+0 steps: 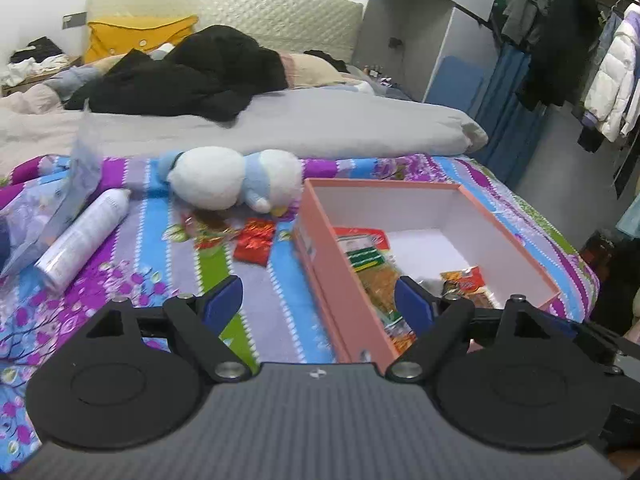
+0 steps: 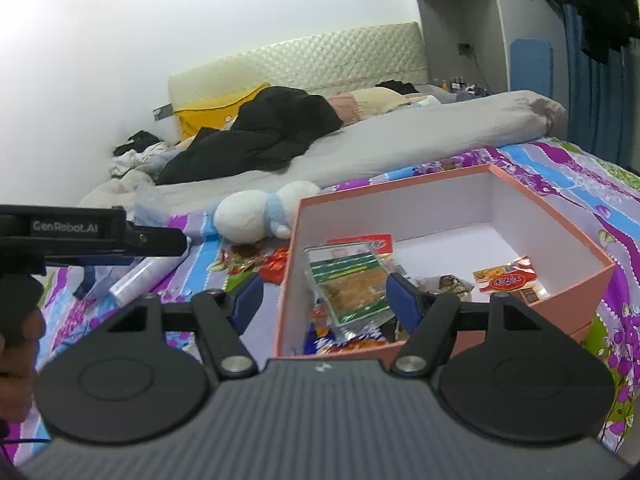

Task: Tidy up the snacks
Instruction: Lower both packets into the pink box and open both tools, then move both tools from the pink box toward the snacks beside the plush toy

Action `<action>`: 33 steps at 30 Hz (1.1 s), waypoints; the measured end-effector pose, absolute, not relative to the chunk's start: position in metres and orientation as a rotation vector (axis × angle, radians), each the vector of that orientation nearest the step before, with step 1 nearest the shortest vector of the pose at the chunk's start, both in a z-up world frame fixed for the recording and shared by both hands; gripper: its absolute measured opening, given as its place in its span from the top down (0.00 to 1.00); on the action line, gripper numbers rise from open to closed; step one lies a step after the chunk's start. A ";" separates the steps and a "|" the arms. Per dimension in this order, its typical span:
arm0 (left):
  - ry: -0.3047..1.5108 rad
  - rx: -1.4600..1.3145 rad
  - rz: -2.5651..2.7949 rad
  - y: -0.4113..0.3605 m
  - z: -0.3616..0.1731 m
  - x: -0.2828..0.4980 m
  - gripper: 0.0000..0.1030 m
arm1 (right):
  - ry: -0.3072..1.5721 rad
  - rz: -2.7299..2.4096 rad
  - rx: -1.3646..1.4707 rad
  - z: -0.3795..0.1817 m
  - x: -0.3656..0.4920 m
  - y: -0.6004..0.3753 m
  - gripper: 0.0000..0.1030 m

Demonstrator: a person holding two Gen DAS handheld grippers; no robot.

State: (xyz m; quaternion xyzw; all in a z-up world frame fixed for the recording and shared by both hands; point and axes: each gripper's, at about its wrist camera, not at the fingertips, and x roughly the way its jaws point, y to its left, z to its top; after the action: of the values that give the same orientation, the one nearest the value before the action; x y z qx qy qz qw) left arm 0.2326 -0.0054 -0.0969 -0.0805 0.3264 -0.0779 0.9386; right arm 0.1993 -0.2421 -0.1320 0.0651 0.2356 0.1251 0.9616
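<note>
Both the left gripper [image 1: 318,300] and the right gripper [image 2: 323,298] are held wide open and empty. Red snack packets [image 1: 254,240] are left on the bedspread beside the pink box [image 1: 320,256]. One should be pinched gently by its edge, then lifted over the wall.

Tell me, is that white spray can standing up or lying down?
Lying down. The can rests on its side on the striped bedsheet.
</note>
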 end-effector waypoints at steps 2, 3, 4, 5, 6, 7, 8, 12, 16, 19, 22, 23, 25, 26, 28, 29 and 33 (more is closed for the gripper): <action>0.670 -0.164 -0.152 0.001 -0.099 0.223 0.16 | 0.483 0.267 0.126 -0.134 0.191 -0.237 0.32; 0.674 -0.170 -0.154 0.005 -0.099 0.219 0.16 | 0.487 0.274 0.123 -0.136 0.188 -0.235 0.32; 0.673 -0.179 -0.158 0.008 -0.099 0.216 0.16 | 0.492 0.277 0.121 -0.137 0.185 -0.233 0.32; 0.668 -0.187 -0.156 0.013 -0.099 0.211 0.16 | 0.494 0.278 0.117 -0.139 0.181 -0.230 0.32; 0.666 -0.186 -0.151 0.016 -0.099 0.207 0.16 | 0.495 0.282 0.111 -0.140 0.178 -0.227 0.32; 0.663 -0.183 -0.146 0.018 -0.099 0.202 0.16 | 0.495 0.287 0.107 -0.140 0.174 -0.224 0.32; 0.660 -0.184 -0.144 0.021 -0.099 0.198 0.16 | 0.494 0.291 0.102 -0.141 0.170 -0.221 0.32; 0.678 -0.198 -0.146 0.031 -0.109 0.177 0.16 | 0.498 0.303 0.089 -0.142 0.154 -0.211 0.32; 0.706 -0.229 -0.128 0.045 -0.125 0.159 0.16 | 0.530 0.319 0.054 -0.152 0.139 -0.197 0.32; 0.717 -0.264 -0.107 0.059 -0.135 0.149 0.16 | 0.556 0.329 0.040 -0.161 0.131 -0.185 0.32; 0.724 -0.261 -0.099 0.070 -0.143 0.138 0.16 | 0.571 0.330 0.026 -0.165 0.126 -0.177 0.32; 0.722 -0.260 -0.104 0.073 -0.146 0.135 0.16 | 0.572 0.327 0.019 -0.167 0.124 -0.174 0.32; 0.728 -0.264 -0.096 0.082 -0.154 0.130 0.16 | 0.577 0.324 0.002 -0.169 0.120 -0.169 0.32; 0.728 -0.271 -0.093 0.086 -0.157 0.128 0.16 | 0.578 0.321 -0.003 -0.170 0.119 -0.167 0.32; 0.718 -0.292 -0.086 0.096 -0.162 0.124 0.16 | 0.579 0.318 -0.002 -0.172 0.118 -0.162 0.32; 0.712 -0.301 -0.081 0.100 -0.165 0.123 0.16 | 0.579 0.318 -0.002 -0.173 0.119 -0.160 0.32; 0.703 -0.336 -0.062 0.118 -0.177 0.126 0.16 | 0.559 0.331 -0.023 -0.177 0.124 -0.146 0.32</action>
State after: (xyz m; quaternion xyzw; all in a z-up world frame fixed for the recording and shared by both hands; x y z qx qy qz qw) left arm 0.1262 0.1184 -0.1774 -0.1640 0.3428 -0.0300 0.9245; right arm 0.1237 -0.1458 -0.1765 -0.0113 0.2746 0.1628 0.9476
